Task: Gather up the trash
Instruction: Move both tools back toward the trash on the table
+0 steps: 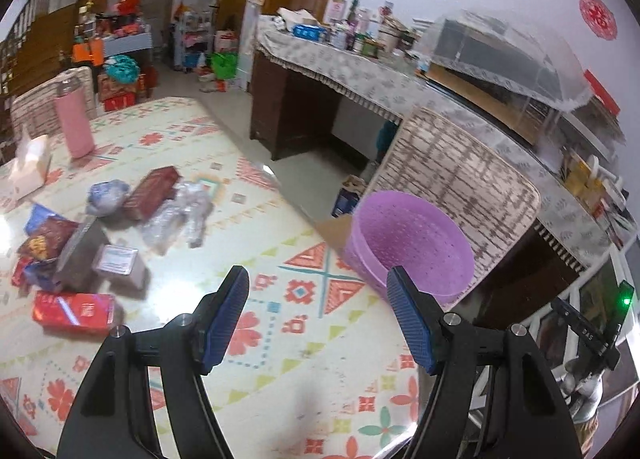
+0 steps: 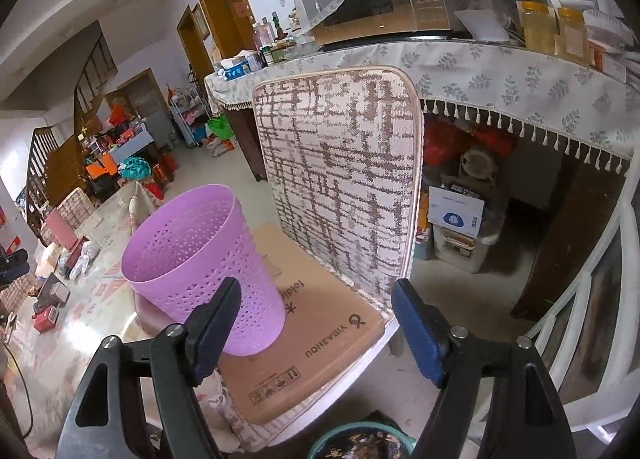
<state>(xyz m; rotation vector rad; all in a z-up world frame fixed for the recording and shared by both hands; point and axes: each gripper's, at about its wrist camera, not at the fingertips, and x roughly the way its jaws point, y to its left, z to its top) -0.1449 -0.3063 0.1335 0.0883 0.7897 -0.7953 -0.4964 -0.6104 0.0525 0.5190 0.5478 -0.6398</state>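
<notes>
A: One purple bin (image 2: 200, 259), upright on cardboard (image 2: 320, 339) on a chair (image 2: 340, 179). Trash pile (image 1: 100, 227) on the counter (image 1: 280, 339): several boxes and wrappers, too jumbled to count.

B: Left gripper (image 1: 318, 319) wide, nothing held, over bare cloth; pile ahead to its left, bin beyond its right finger.

A: Right gripper (image 2: 316, 323) wide too, bin just behind its left finger. One pink bottle (image 1: 74, 119) and a tissue box (image 1: 30, 169) behind the pile.

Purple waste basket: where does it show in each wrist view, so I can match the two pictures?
Left wrist: purple waste basket right of centre, just past the table edge, seen from above.
Right wrist: purple waste basket left of centre, standing on a cardboard sheet on the chair seat.
Shared landmark: the patterned chair back behind it.
</notes>
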